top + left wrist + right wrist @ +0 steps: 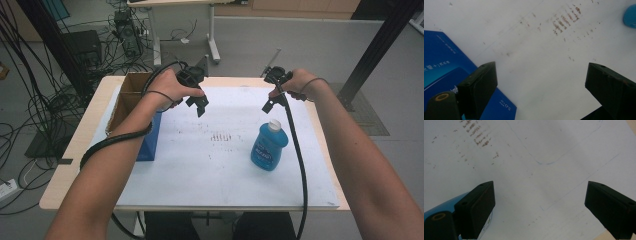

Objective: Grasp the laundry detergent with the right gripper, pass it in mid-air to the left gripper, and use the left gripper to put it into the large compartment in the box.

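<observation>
A blue bottle (269,146) with a white cap lies on the white sheet (220,165), right of centre. A blue box (150,142) lies at the sheet's left edge beside an open cardboard box (128,97). My left gripper (200,105) hovers at the far left-centre, above the sheet and right of the cardboard box. In the left gripper view its jaws stand wide apart and empty, with the blue box (441,65) below left. My right gripper (270,102) hangs behind the bottle, open and empty; the bottle (441,207) peeks out behind its left jaw.
Brown smudges (220,136) mark the middle of the sheet. Black cables (297,150) trail from both grippers along the forearms. Beyond the table's far edge are a desk leg (213,47), floor cables and a black post (382,45) at right.
</observation>
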Demonstrator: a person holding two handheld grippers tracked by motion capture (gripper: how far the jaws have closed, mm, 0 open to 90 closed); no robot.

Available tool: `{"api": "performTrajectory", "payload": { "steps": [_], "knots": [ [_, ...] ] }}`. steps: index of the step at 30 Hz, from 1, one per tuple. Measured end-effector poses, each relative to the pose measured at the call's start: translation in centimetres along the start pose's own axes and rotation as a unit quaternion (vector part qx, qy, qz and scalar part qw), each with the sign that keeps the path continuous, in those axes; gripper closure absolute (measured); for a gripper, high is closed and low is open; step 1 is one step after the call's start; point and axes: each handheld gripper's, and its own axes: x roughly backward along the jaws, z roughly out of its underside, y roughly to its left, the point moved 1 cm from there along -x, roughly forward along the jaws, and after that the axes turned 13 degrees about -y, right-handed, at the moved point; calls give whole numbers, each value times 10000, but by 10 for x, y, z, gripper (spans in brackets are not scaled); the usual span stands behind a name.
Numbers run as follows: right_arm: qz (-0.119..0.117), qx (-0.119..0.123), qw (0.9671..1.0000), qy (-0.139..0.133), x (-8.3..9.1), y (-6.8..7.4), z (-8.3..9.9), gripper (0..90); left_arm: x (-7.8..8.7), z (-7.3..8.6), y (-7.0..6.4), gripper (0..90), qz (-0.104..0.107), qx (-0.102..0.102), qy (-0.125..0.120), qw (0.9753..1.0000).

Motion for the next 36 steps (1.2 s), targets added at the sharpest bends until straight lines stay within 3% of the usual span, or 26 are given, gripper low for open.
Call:
{"api": "performTrajectory", "payload": {
  "steps": [3, 12, 25, 29, 31, 33, 36],
  "knots": [
    [22, -24, 9999, -110, 2, -2, 4, 94, 4, 5, -1, 110, 59, 84, -57, 9999],
    [198, -182, 9995, -184, 11, -10, 21, 87, 6, 21, -11, 108, 30, 41, 88, 9999],
    [435, -383, 9979, -292, 29, -17, 58, 81, 14, 47, -28, 105, 162, 38, -55, 9998],
    [386, -470, 9975, -355, 34, -14, 67, 81, 12, 54, -30, 106, 194, 78, -90, 9997],
    [487, -408, 9974, -348, 37, -10, 71, 80, 11, 58, -31, 106, 179, 110, -68, 9998],
    [485, -384, 9974, -376, 40, -8, 75, 79, 8, 65, -33, 105, -16, 111, -7, 9999],
    [454, -376, 9973, -449, 43, -5, 82, 80, 6, 68, -34, 105, -38, 131, -13, 9999]
  ]
}}
